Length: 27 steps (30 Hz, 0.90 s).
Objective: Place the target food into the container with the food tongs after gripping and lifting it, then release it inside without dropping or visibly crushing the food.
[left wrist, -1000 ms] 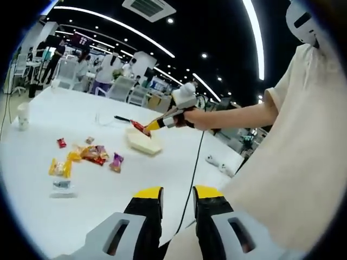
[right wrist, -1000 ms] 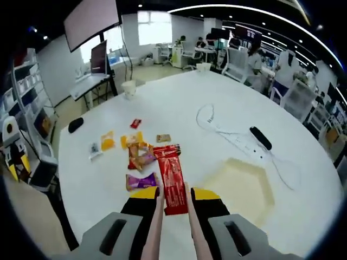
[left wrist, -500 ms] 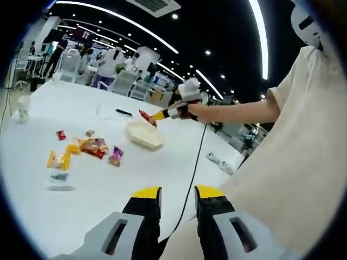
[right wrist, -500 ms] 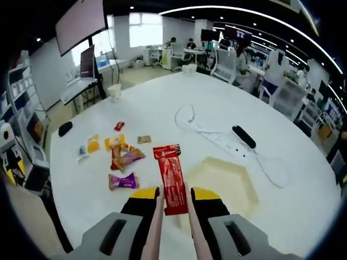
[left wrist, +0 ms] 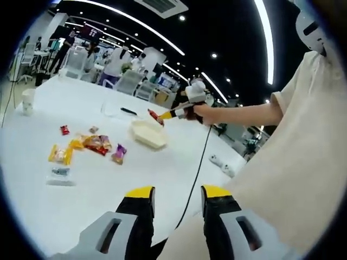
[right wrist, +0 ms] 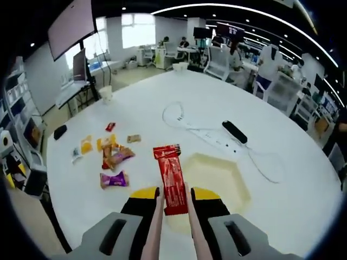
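Above the container, right gripper (via tongs) pinching red snack; left gripper spread.

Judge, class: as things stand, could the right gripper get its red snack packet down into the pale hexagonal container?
Probably yes. The right gripper, with tongs, holds the red snack packet above the near edge of the pale hexagonal container. The container is open-topped and looks empty, with nothing between. The left gripper hangs well back.

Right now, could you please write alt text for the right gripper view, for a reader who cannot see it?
The right gripper holds a red snack packet with tongs over a pale container on a round white table. More wrapped snacks lie scattered to the left, and a power strip lies beyond the container.
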{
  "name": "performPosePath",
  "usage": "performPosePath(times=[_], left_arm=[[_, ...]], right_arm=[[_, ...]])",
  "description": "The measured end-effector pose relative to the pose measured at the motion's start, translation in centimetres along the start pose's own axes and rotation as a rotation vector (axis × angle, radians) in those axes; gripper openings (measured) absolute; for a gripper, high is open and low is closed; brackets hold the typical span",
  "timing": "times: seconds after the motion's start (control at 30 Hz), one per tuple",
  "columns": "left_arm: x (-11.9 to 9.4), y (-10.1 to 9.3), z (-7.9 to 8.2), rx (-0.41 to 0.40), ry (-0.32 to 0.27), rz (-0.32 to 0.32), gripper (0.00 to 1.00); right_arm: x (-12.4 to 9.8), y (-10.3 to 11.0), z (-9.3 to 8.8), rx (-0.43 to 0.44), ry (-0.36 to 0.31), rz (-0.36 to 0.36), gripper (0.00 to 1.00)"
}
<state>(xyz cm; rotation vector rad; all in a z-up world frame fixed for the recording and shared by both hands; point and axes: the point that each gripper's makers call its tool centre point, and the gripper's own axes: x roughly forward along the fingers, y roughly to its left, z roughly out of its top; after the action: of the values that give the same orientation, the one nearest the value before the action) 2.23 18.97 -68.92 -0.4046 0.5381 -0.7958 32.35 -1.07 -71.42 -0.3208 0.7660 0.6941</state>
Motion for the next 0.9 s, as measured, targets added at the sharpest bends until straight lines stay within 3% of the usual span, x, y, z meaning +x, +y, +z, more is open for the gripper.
performPosePath(times=[0.33, 0.57, 0.9], left_arm=[[0.0, 0.2, 0.2, -0.011, -0.014, 0.015, 0.36], [0.0, 0.6, -0.1, -0.034, -0.016, 0.044, 0.45], [-0.4, 1.1, -0.1, -0.048, -0.017, 0.065, 0.46]], right_arm=[[0.1, -0.8, 0.0, 0.009, 0.003, -0.007, 0.22], [0.4, -1.4, 0.1, 0.008, 0.003, -0.016, 0.22], [0.5, -1.9, -0.5, -0.032, 0.036, -0.014, 0.22]])
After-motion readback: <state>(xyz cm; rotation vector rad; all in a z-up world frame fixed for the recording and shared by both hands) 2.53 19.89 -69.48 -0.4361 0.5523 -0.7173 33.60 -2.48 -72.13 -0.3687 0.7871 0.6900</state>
